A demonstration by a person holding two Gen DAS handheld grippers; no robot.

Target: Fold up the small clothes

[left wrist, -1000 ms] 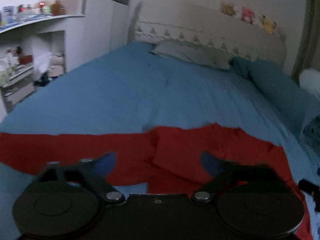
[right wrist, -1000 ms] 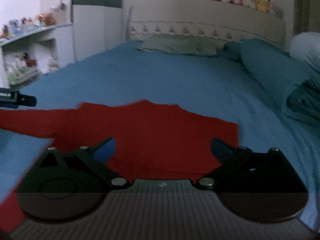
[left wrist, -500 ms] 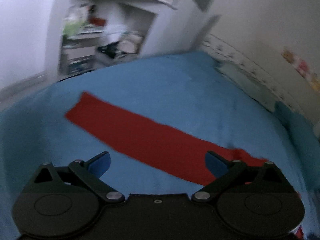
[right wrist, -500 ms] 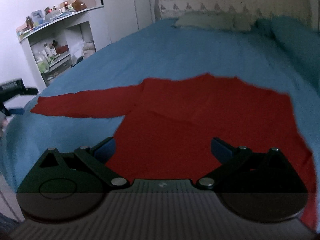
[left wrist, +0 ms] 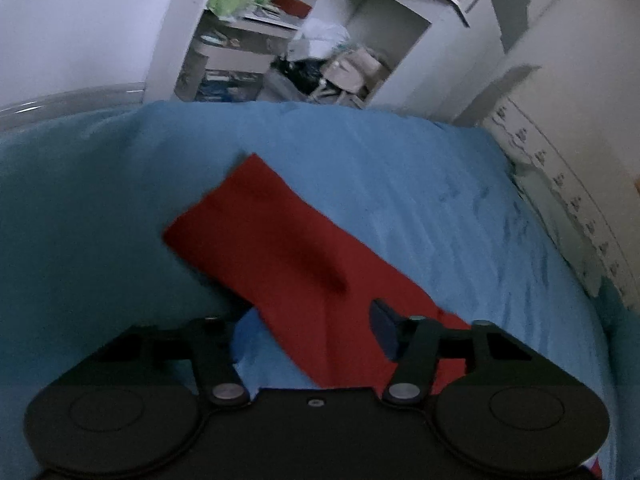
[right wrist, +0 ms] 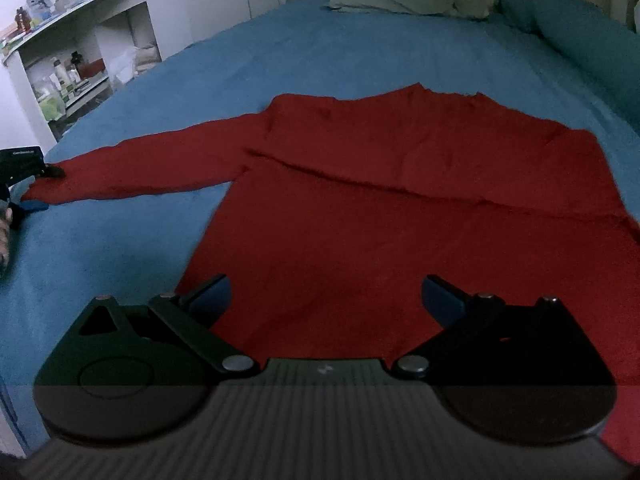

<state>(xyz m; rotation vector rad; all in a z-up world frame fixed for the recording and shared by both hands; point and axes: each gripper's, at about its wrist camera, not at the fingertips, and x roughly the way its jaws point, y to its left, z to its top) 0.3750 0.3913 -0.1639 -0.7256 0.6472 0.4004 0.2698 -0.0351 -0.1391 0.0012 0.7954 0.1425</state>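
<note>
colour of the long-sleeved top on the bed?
Plain red; the long-sleeved top shows best in the right wrist view.

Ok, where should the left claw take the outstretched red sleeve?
Near the cuff, the free end of the sleeve: it lies flat, stretched out from the body. Come across its width from the near edge. The left claw has just been closing there, sleeve between its jaws.

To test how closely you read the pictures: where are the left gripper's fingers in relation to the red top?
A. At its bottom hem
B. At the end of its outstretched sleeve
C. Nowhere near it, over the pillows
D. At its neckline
B: in the right wrist view the left gripper sits at the tip of the sleeve stretched out from the red top on the blue bed.
</note>
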